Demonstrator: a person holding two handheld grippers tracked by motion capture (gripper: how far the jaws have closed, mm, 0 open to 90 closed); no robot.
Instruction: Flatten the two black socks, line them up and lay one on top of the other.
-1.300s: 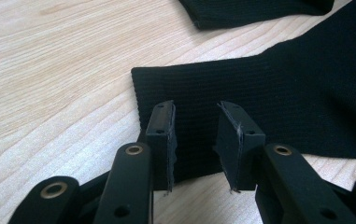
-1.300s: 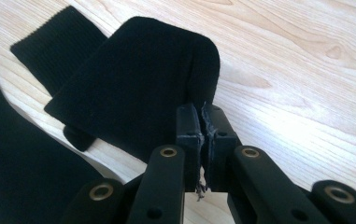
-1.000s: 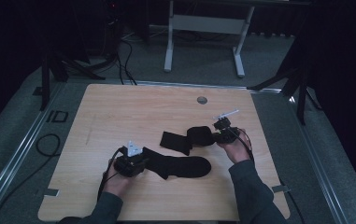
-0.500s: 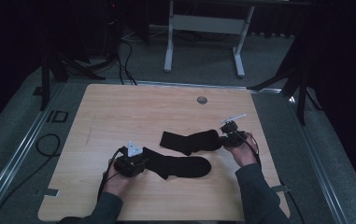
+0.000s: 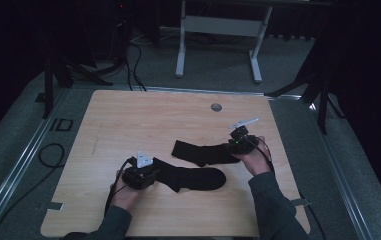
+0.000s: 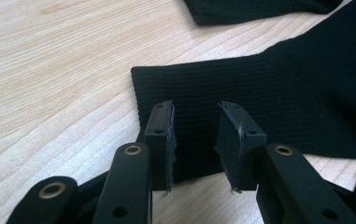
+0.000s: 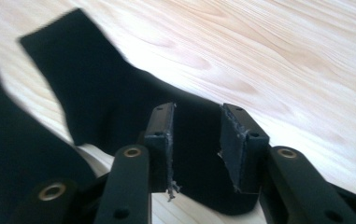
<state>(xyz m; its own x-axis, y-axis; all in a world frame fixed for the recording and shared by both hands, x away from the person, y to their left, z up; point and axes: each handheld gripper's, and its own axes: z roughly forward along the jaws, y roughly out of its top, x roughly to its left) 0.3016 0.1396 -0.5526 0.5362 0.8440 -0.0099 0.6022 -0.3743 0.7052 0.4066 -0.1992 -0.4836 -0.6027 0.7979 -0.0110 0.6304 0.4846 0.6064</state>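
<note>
Dark room, light wood tabletop (image 5: 128, 120). 2 black knit socks laid flat near front edge, toward right side. Far sock (image 5: 205, 152) spread out, my right gripper (image 7: 195, 140) jaws just opened off its right end, part-open, nothing pinched. Near sock (image 5: 190, 177): left gripper (image 6: 195, 140) part-open over cuff, not clamped. I'd judge straightening done, pairing/stacking left.

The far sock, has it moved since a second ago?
Yes. The far sock was bunched up; now it lies spread flat, its cuff end stretched leftward, away from the table's right edge.
</note>
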